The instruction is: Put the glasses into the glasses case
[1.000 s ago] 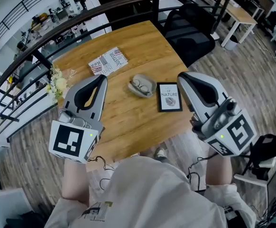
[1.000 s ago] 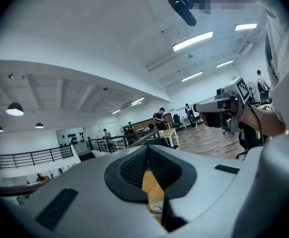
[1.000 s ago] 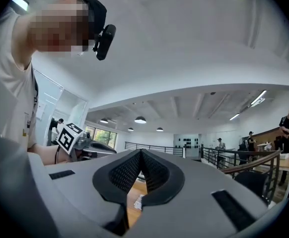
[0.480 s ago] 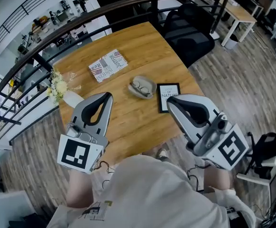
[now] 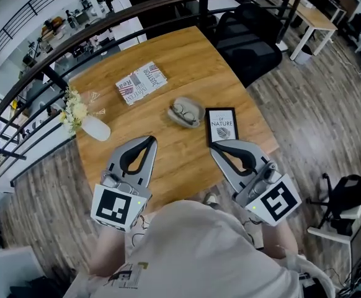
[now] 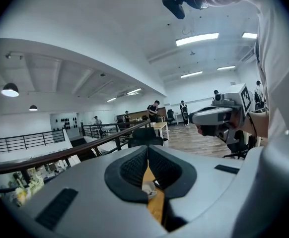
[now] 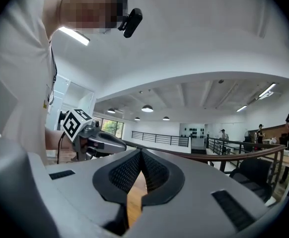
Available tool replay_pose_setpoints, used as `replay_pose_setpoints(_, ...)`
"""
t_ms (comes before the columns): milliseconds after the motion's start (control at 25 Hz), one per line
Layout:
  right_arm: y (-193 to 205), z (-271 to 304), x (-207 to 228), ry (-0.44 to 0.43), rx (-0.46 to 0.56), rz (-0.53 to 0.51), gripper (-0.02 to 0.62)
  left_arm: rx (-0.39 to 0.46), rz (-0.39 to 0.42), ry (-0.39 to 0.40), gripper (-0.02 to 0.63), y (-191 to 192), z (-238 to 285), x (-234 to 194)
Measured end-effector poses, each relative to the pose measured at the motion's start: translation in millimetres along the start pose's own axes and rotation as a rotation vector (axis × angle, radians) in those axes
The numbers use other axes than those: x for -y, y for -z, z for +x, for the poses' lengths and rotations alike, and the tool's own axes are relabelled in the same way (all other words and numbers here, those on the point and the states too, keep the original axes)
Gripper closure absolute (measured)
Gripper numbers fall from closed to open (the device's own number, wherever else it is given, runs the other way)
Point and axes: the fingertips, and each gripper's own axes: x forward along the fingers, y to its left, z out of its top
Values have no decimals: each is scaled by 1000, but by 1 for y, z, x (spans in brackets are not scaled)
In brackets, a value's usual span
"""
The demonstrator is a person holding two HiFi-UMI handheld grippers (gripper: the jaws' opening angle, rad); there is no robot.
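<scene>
At frame centre, the glasses (image 5: 180,110) lie on the open glasses case (image 5: 193,115), higher in frame than my left gripper (image 5: 149,141) and right gripper (image 5: 215,147), both jaws closed and empty. Risk: arriving closed, I would likely shove the glasses case across the surface (image 5: 179,159).

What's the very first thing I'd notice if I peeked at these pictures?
Probably the two big grey grippers with black-and-white marker cubes: the left gripper and the right gripper, both shut and empty, at the near edge of the light wooden table. Beyond them, mid-table, sits a small grey-beige oval glasses case with thin round glasses lying on it.
</scene>
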Motion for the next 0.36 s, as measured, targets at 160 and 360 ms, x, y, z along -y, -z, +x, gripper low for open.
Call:
replay_pose_setpoints(160, -2, -3, 10, 29, -10, -4, 568, 48, 37, -9, 584, 3, 1, -4)
replay_pose_setpoints(360, -16, -4, 31, 90, 50, -34, 569, 33, 30, -10, 584, -2, 1, -8)
